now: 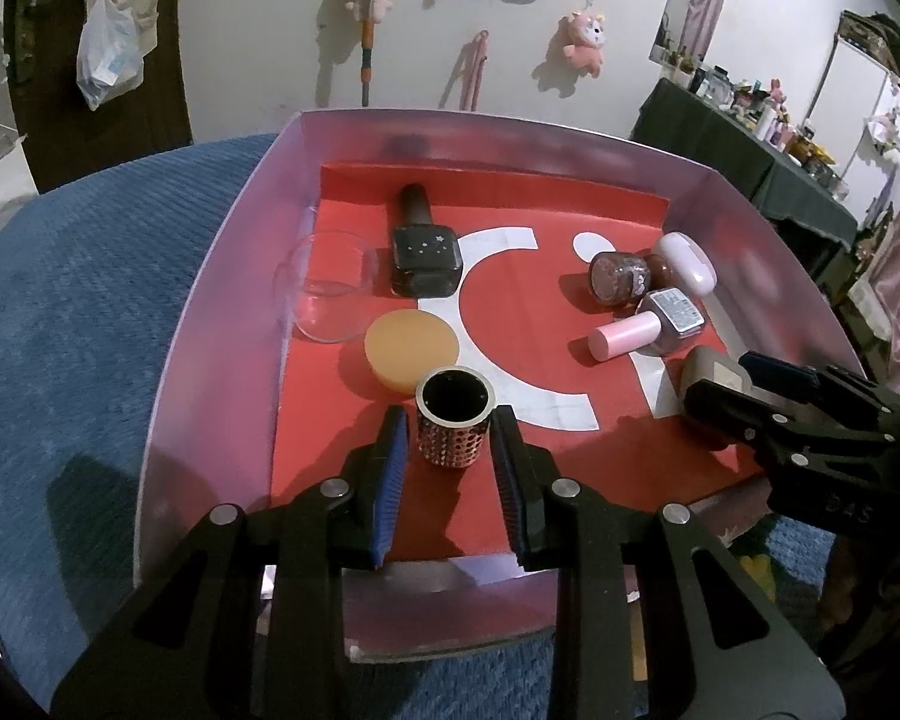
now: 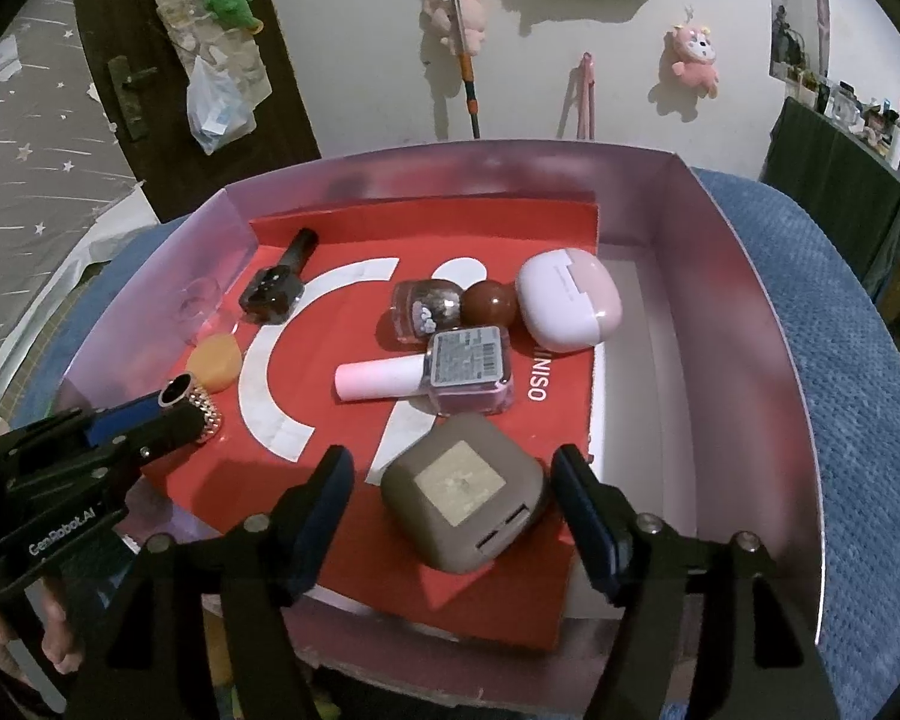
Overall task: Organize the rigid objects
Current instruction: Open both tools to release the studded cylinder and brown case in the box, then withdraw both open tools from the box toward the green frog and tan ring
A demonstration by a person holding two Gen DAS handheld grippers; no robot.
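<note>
Right gripper [image 2: 450,516] released, jaws straddling brown square case [image 2: 465,507] at the near edge of the tray [image 2: 750,312], pads apart from it. Left gripper [image 1: 450,468] clenched on studded cylinder [image 1: 455,423], upright, near-left of tray.

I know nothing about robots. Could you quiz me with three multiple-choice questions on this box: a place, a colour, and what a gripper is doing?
1. Where is the orange disc? A beside the glass; B on a bottle; C in a gripper.
2. What colour is the cap of the labelled bottle? A green; B pink; C black.
3. How is the right gripper at the brown case? A clamped on it; B lifting it; C open around it.
Answers: 1 A, disc and glass lie side by side; 2 B, the cap is pale pink; 3 C, gaps show on either side.
</note>
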